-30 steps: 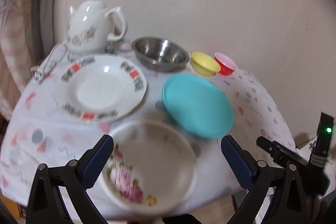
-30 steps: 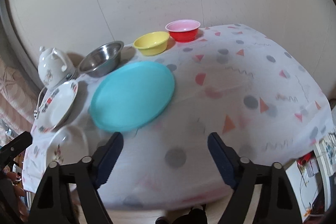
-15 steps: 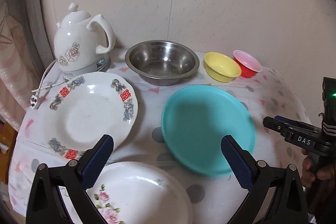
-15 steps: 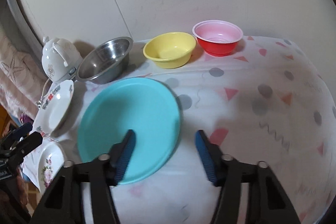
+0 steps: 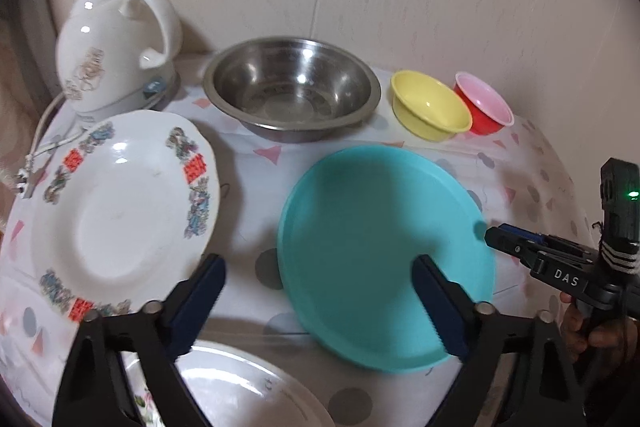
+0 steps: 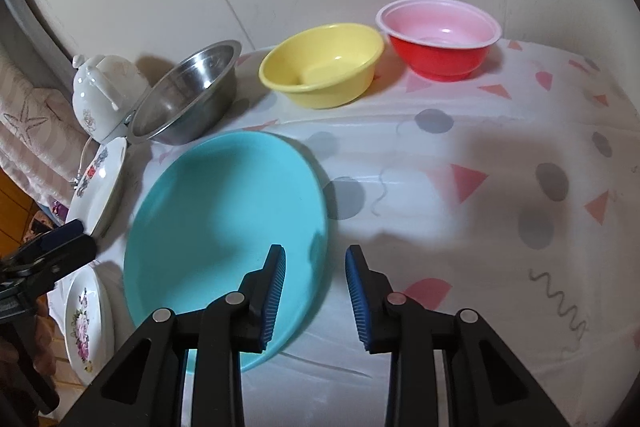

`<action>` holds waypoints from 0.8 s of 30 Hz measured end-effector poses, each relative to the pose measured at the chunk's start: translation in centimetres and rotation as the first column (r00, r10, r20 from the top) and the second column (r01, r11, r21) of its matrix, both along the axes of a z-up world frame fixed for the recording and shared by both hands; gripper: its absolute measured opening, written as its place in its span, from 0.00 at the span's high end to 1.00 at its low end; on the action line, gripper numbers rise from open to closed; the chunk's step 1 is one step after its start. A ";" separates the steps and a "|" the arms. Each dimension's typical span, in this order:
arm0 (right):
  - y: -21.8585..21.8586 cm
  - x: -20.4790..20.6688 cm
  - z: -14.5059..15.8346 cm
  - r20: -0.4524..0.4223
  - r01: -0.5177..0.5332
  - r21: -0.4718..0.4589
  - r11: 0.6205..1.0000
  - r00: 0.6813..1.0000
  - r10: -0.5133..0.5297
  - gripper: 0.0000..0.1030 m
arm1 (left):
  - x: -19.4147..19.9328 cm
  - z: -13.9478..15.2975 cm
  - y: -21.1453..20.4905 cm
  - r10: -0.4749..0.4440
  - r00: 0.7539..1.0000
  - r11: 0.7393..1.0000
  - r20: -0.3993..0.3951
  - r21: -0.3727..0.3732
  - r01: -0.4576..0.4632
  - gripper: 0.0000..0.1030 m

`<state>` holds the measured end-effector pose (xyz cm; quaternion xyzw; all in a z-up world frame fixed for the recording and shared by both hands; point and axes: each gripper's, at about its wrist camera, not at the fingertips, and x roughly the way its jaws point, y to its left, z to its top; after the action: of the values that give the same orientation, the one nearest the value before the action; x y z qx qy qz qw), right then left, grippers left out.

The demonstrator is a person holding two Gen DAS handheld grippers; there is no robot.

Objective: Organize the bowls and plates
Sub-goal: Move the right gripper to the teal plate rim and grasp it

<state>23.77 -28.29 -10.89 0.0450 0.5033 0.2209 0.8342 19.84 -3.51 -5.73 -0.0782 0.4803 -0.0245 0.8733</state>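
A teal plate [image 5: 384, 251] [image 6: 228, 227] lies mid-table. My right gripper [image 6: 316, 259] straddles its right rim: one finger is over the plate and the other outside it. Its jaws are closing, and the pads are still off the rim. My left gripper [image 5: 318, 279] hovers wide above the plate's near-left part with its jaws closing on nothing. A patterned white plate [image 5: 116, 211] lies to the left and a floral plate [image 5: 248, 387] nearest me. At the back stand a steel bowl [image 5: 292, 91], a yellow bowl [image 6: 320, 67] and a red bowl [image 6: 440, 39].
A white kettle [image 5: 112, 47] with a cord stands at the back left by the wall. The patterned tablecloth [image 6: 480, 187] drops off at the right and near edges. A person's hand [image 5: 592, 331] holds the right gripper at the table's right side.
Both grippers have moved forward and lower toward the teal plate. The right jaws have narrowed a lot around its rim and the left jaws slightly. The floral plate has slid to the bottom of the left view.
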 end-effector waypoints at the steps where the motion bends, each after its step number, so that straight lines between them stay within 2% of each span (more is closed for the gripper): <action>1: 0.3 0.0 0.0 0.003 -0.013 -0.010 1.000 1.000 0.013 0.69 | 0.5 -0.4 0.1 -0.005 1.000 1.000 -0.011 0.012 0.005 0.17; 2: 0.5 0.0 -0.2 0.005 -0.024 -0.028 0.999 1.000 0.024 0.69 | 0.7 -0.5 0.2 -0.004 1.000 1.000 -0.018 0.013 0.004 0.23; 5: 0.7 0.2 -0.6 -0.004 -0.022 -0.037 0.999 1.000 0.022 0.70 | 1.6 -1.3 0.7 -0.015 0.999 1.000 -0.052 -0.004 0.015 0.31; 8: 0.9 0.2 -1.0 -0.011 -0.025 -0.051 0.998 1.000 0.024 0.70 | 2.2 -2.4 0.9 -0.028 0.995 1.000 -0.096 -0.010 0.027 0.47; 14: 0.9 0.2 -1.1 -0.012 -0.028 -0.055 0.998 1.000 0.028 0.70 | 2.9 -3.7 0.9 -0.038 0.990 0.999 -0.135 -0.021 0.035 0.48; 20: 1.5 0.4 -1.3 -0.006 -0.048 -0.069 0.996 0.999 0.048 0.69 | 2.9 -3.9 -0.7 -0.106 0.986 0.994 -0.126 -0.017 0.104 0.48; 24: 1.6 0.5 -1.4 -0.002 -0.051 -0.073 0.996 0.999 0.051 0.69 | 2.8 -4.0 -1.3 -0.106 0.987 0.994 -0.122 -0.006 0.106 0.47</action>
<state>24.30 -26.68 -12.30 0.0015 0.5120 0.2236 0.8294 22.65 -4.78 -9.72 -0.0535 0.5362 -0.0658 0.8398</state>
